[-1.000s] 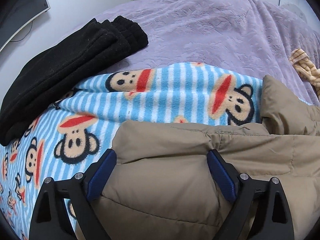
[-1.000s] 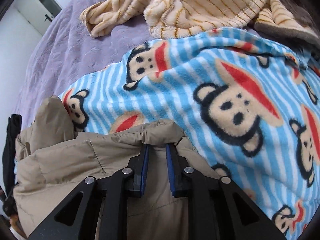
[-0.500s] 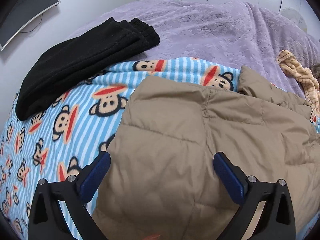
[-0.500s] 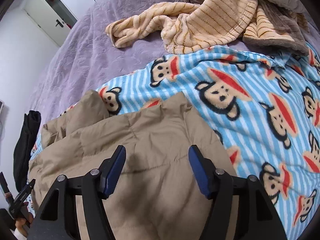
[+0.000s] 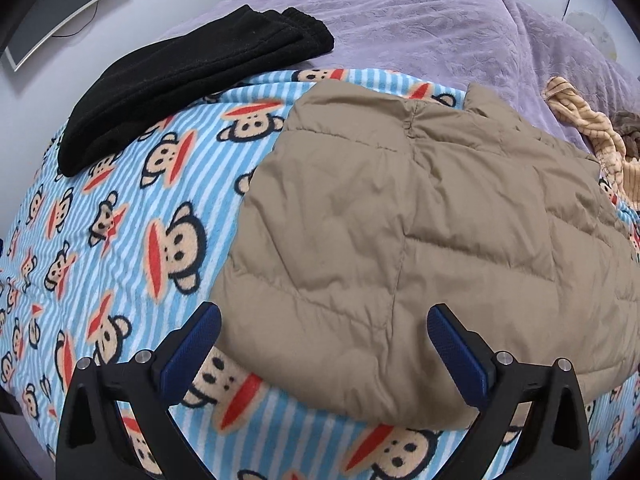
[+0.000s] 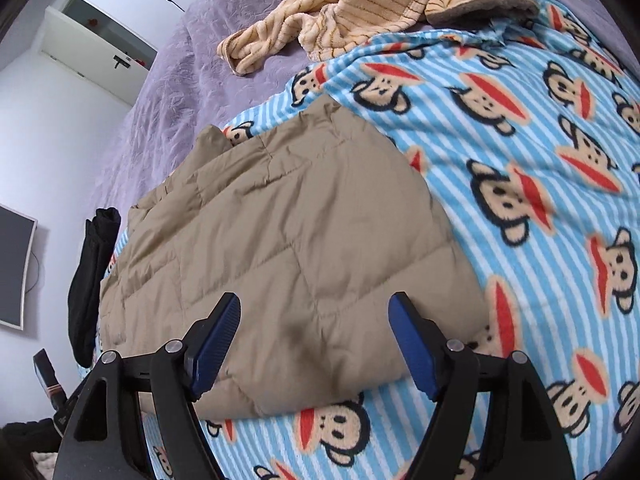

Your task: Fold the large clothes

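A tan quilted jacket [image 5: 420, 232] lies folded flat on a blue striped monkey-print blanket [image 5: 132, 240]. In the right wrist view the same jacket [image 6: 288, 248] fills the middle, on the blanket [image 6: 540, 168]. My left gripper [image 5: 324, 344] hovers wide open above the jacket's near edge, nothing between its blue pads [image 5: 200, 344]. My right gripper [image 6: 314, 336] hangs over the jacket's near edge too; its jaws are opening and hold nothing, the fabric lying below them.
Folded black trousers [image 5: 192, 76] rest at the blanket's far left corner. A yellow striped fleece garment [image 6: 360, 12] and a grey one are heaped at the far right on the purple bedspread [image 5: 420, 20]. A wall screen [image 5: 60, 8] hangs at left.
The right gripper let go of the jacket's edge and opened. Both grippers pulled back and up, so the whole folded jacket now shows lying flat.
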`<action>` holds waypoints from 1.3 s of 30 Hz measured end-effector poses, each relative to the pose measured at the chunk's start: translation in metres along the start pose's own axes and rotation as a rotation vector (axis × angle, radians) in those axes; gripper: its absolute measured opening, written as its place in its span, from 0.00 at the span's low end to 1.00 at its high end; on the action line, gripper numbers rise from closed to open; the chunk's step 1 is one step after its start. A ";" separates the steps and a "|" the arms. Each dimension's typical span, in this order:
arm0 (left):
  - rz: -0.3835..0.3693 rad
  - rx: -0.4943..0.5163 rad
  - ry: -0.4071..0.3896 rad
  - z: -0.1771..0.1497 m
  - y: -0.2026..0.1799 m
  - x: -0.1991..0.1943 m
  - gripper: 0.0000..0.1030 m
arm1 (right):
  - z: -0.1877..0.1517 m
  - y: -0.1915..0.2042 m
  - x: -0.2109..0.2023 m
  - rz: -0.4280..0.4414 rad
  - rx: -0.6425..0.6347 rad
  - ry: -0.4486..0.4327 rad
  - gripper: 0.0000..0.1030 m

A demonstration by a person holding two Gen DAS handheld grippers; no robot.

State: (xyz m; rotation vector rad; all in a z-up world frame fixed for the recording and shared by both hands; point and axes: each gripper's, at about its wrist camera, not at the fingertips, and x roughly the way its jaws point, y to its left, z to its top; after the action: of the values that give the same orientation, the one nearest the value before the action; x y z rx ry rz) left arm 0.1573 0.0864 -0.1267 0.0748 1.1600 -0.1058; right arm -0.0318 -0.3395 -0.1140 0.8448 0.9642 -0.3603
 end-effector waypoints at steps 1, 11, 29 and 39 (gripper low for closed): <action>-0.018 -0.003 0.014 -0.003 0.002 0.001 1.00 | -0.004 -0.002 -0.001 0.005 0.004 0.008 0.79; -0.043 -0.042 0.051 -0.028 0.007 0.006 1.00 | -0.040 -0.018 0.004 0.039 0.068 0.075 0.85; -0.267 -0.243 0.157 -0.047 0.038 0.030 1.00 | -0.052 -0.030 0.038 0.148 0.212 0.144 0.88; -0.412 -0.338 0.170 -0.046 0.045 0.047 1.00 | -0.045 -0.030 0.055 0.257 0.297 0.098 0.88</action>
State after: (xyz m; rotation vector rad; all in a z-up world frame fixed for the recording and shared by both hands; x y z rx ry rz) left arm 0.1397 0.1346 -0.1881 -0.4633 1.3362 -0.2693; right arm -0.0458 -0.3187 -0.1874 1.2531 0.8903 -0.2449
